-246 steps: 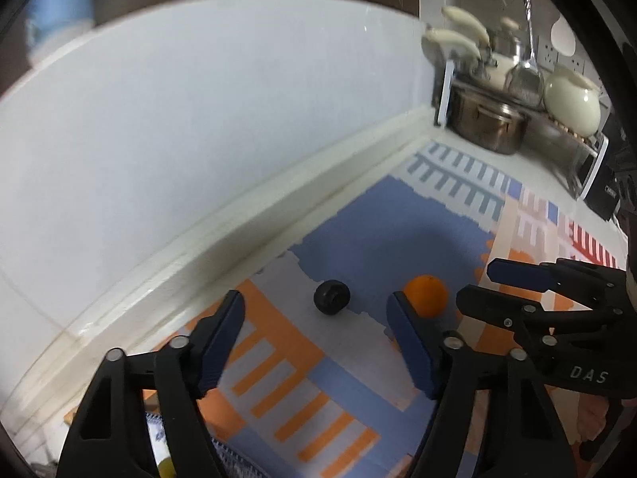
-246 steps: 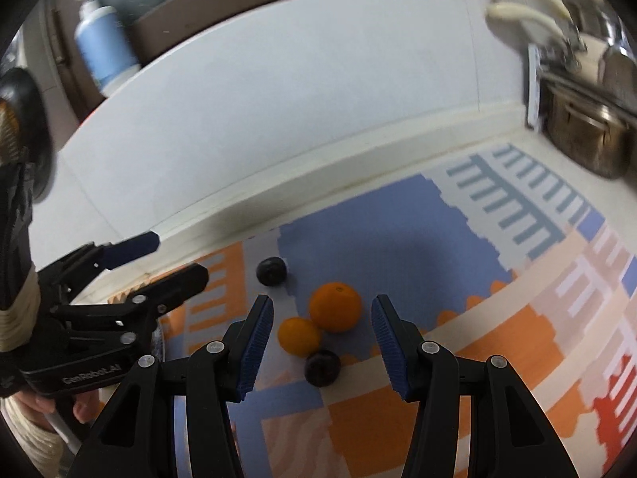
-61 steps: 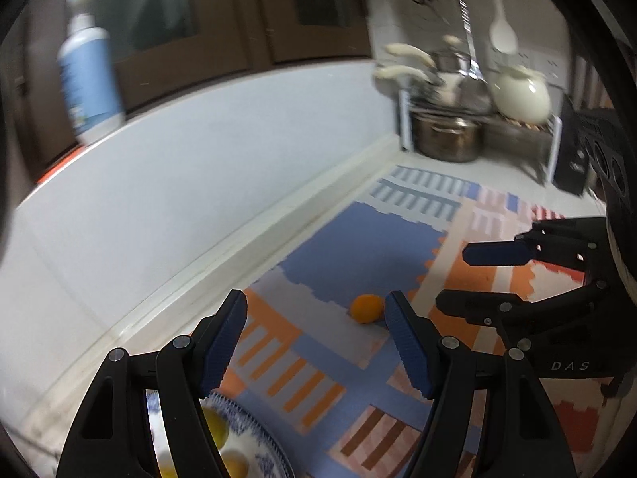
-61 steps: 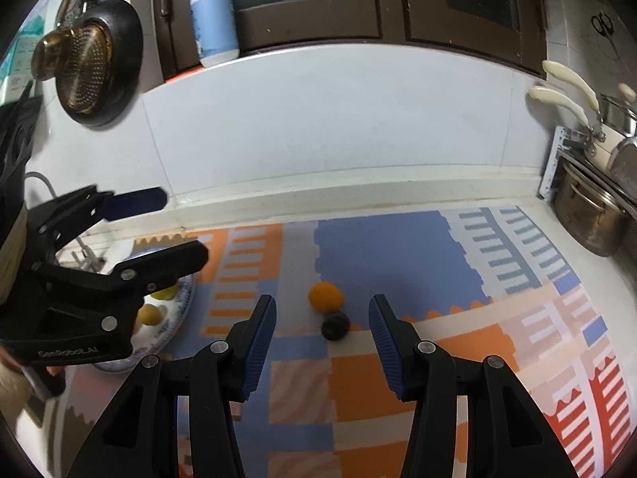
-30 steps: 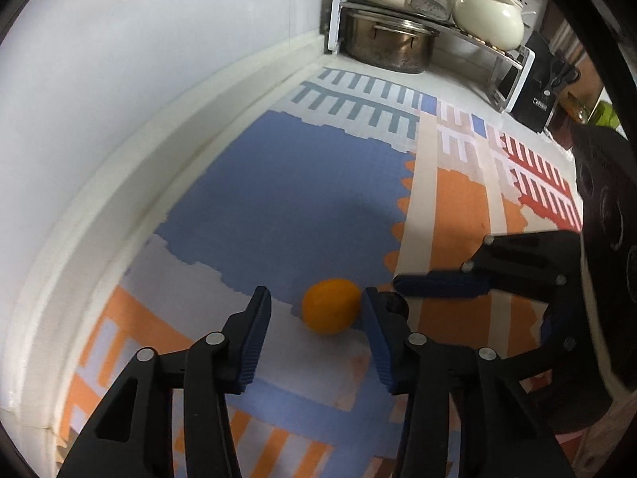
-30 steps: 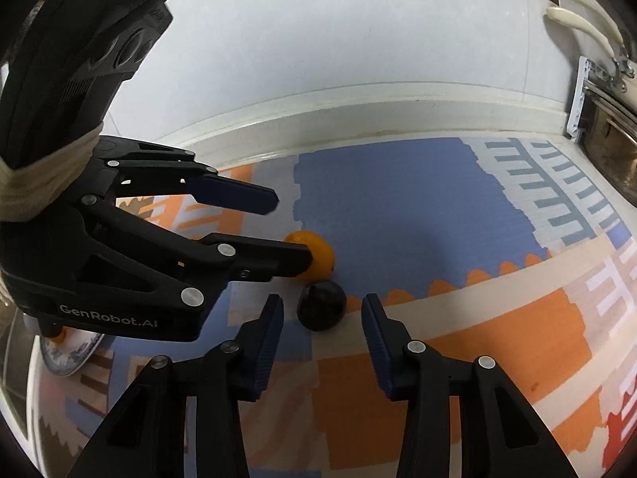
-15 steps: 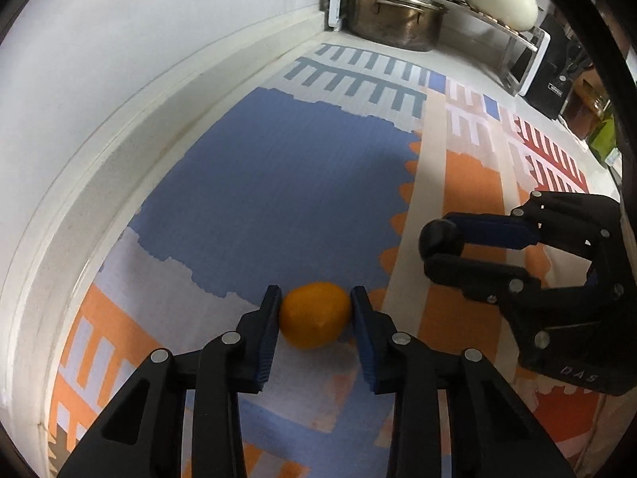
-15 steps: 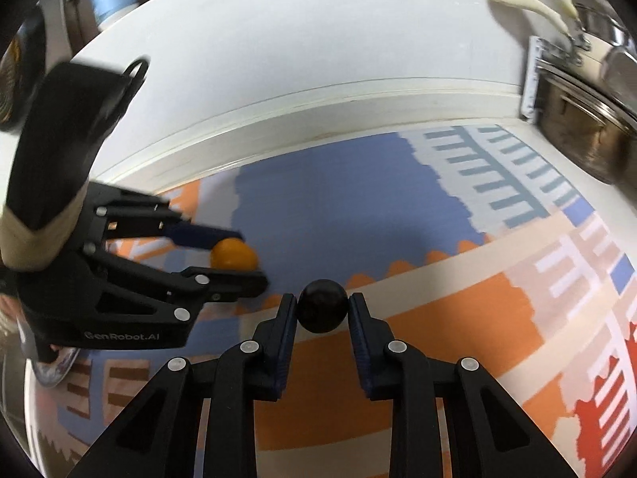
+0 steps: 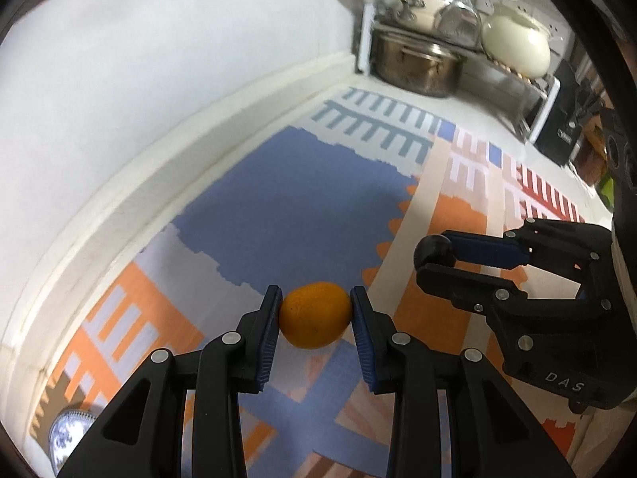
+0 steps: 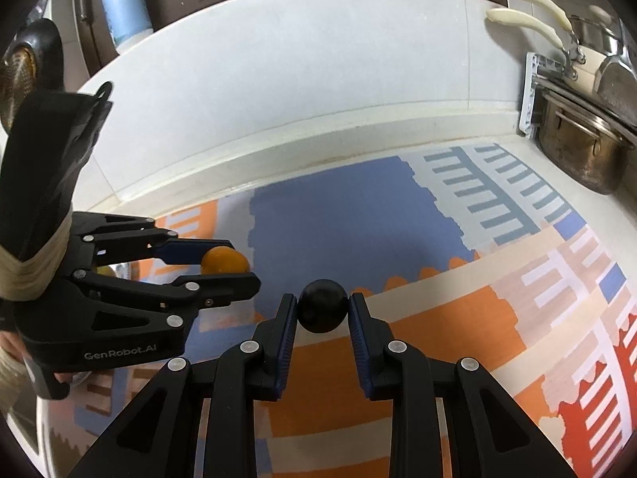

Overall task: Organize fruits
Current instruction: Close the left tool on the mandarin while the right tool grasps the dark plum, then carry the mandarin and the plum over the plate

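Observation:
My left gripper (image 9: pixel 315 306) is shut on an orange (image 9: pixel 315 315) and holds it above the patterned mat (image 9: pixel 302 199). It also shows at the left of the right wrist view (image 10: pixel 223 269) with the orange (image 10: pixel 225 261). My right gripper (image 10: pixel 322 312) is shut on a dark round fruit (image 10: pixel 322 305), also lifted above the mat. In the left wrist view it is at the right (image 9: pixel 436 257), the dark fruit (image 9: pixel 433 250) between its fingertips. A blue-patterned plate (image 9: pixel 67 434) shows at the lower left edge.
A white wall (image 9: pixel 159 79) and raised ledge run along the back of the counter. A steel pot (image 9: pixel 414 63) and white teapot (image 9: pixel 515 46) stand on a rack at the far right. A blue bottle (image 10: pixel 125 12) stands on the sill.
Both grippers closed on their fruits on the mat, the left on the orange, the right on the dark fruit, and have lifted them up.

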A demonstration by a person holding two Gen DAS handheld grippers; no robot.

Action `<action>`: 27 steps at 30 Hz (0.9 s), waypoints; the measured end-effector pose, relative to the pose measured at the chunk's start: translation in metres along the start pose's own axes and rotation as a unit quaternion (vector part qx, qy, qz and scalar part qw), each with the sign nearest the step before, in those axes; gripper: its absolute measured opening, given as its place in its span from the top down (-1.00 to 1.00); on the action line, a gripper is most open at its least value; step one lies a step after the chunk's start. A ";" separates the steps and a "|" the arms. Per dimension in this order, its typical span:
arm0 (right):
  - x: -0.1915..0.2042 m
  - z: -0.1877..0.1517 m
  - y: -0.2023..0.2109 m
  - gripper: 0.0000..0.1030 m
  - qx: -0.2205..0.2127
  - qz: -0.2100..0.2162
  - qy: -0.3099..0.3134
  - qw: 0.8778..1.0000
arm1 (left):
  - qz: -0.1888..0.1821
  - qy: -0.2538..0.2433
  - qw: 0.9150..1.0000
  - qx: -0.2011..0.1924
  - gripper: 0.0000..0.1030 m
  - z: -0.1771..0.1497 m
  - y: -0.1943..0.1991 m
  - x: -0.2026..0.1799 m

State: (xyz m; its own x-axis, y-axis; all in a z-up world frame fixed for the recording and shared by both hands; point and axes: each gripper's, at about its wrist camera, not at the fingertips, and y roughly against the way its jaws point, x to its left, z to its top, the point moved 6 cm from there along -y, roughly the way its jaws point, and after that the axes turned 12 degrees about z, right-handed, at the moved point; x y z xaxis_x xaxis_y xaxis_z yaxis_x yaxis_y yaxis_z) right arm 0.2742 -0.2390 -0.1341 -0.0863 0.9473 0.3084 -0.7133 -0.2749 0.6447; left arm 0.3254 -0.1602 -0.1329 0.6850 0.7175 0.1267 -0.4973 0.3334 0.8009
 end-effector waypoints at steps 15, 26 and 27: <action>0.037 0.013 0.037 0.46 -0.028 0.038 0.042 0.998 | 0.086 0.079 0.991 -0.072 0.34 -0.024 0.079 0.018; 0.088 0.016 0.053 0.46 -0.037 0.080 0.088 0.992 | 0.136 0.185 0.969 -0.092 0.34 -0.066 0.128 0.048; 0.094 0.016 0.054 0.46 -0.038 0.086 0.094 0.991 | 0.141 0.192 0.967 -0.095 0.34 -0.070 0.133 0.051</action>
State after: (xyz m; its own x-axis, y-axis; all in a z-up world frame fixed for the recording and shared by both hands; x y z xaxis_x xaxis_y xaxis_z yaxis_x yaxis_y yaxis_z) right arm 0.2392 -0.1670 -0.0591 -0.3342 0.9036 0.2681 -0.7261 -0.4282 0.5380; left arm 0.2570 -0.0370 -0.0609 0.2784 0.9579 0.0694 -0.7493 0.1714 0.6397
